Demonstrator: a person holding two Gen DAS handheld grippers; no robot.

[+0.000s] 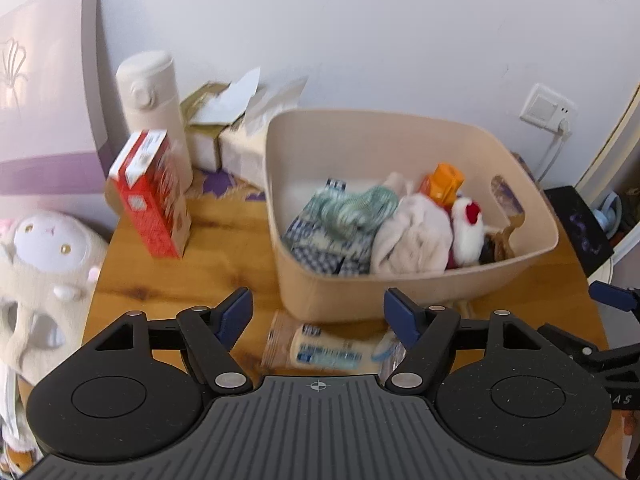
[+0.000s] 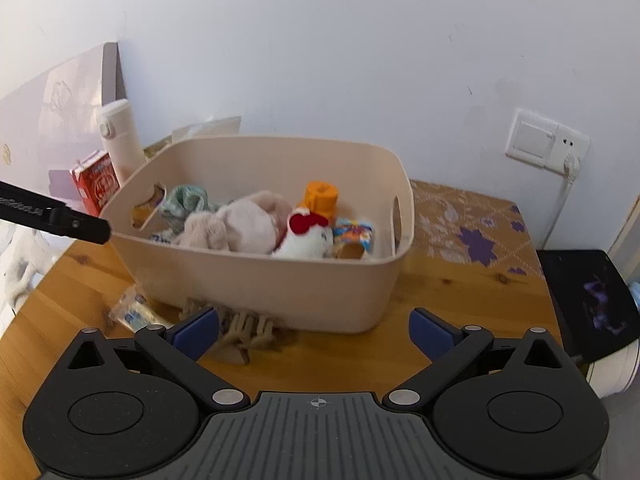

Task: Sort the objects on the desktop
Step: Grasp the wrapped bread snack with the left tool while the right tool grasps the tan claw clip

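Both grippers, left (image 1: pixel 318 314) and right (image 2: pixel 314 330), are held with jaws wide and empty. A packet (image 1: pixel 334 350) lies at lower centre, before the bin (image 1: pixel 416 288), apparently for collecting next.

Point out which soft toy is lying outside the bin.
The cream sheep plush beside the table's left edge; the white, red-bowed plush lies inside the beige bin.

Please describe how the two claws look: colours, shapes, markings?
Left claw and right claw look alike: black linkage arms with silver pivot pins, blue finger pads, two round black discs, and a grey ribbed body bearing a small crosshair mark.
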